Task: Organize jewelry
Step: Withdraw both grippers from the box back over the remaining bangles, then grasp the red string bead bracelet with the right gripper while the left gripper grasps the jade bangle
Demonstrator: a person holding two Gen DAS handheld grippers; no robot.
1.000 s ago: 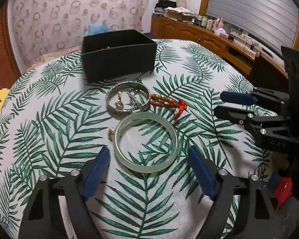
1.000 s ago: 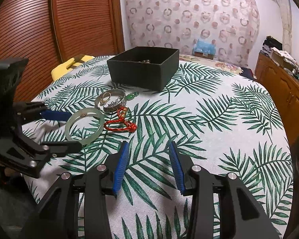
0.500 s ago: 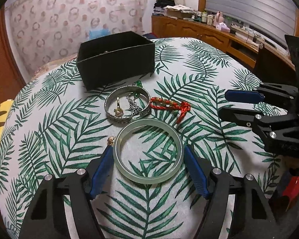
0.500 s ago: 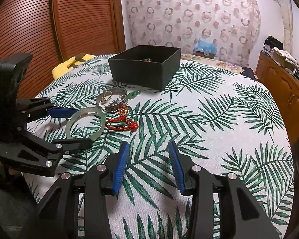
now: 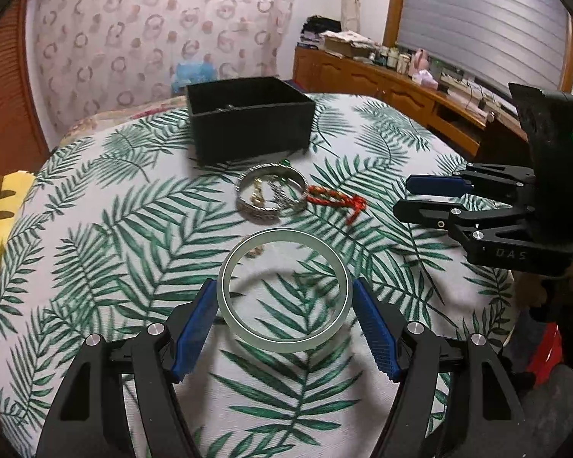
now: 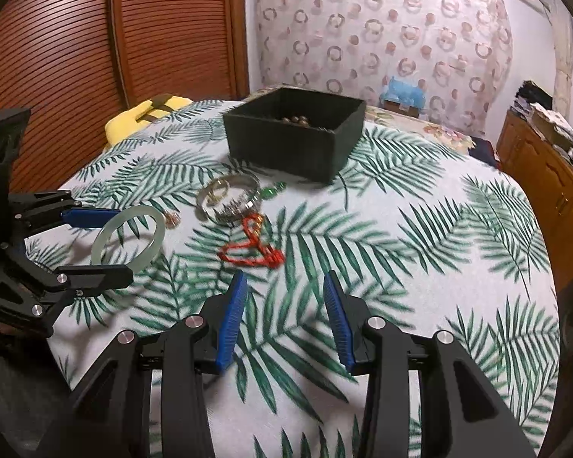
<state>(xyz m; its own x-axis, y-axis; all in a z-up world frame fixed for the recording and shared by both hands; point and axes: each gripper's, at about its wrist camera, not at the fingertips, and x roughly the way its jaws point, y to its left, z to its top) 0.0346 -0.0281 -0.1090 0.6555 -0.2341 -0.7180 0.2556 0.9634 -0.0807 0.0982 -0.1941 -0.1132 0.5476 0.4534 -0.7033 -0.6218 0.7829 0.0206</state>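
Pale green jade bangle [image 5: 284, 290] clamped between the blue pads of the left gripper [image 5: 286, 324], lifted clear of the leaf-print tablecloth [image 5: 133, 229].

The ring casts a shadow on the cloth beneath it. Beyond it lie a small gold piece [image 5: 255, 250], then a silver engraved bangle [image 5: 273, 194] with small charms inside it, and touching that, a red braided cord bracelet [image 5: 338, 201]. Farther back stands an open black square box [image 5: 250, 122] with beads inside. The right gripper [image 6: 284, 315] hovers over the cloth near the red cord, its jaws parted and holding nothing.
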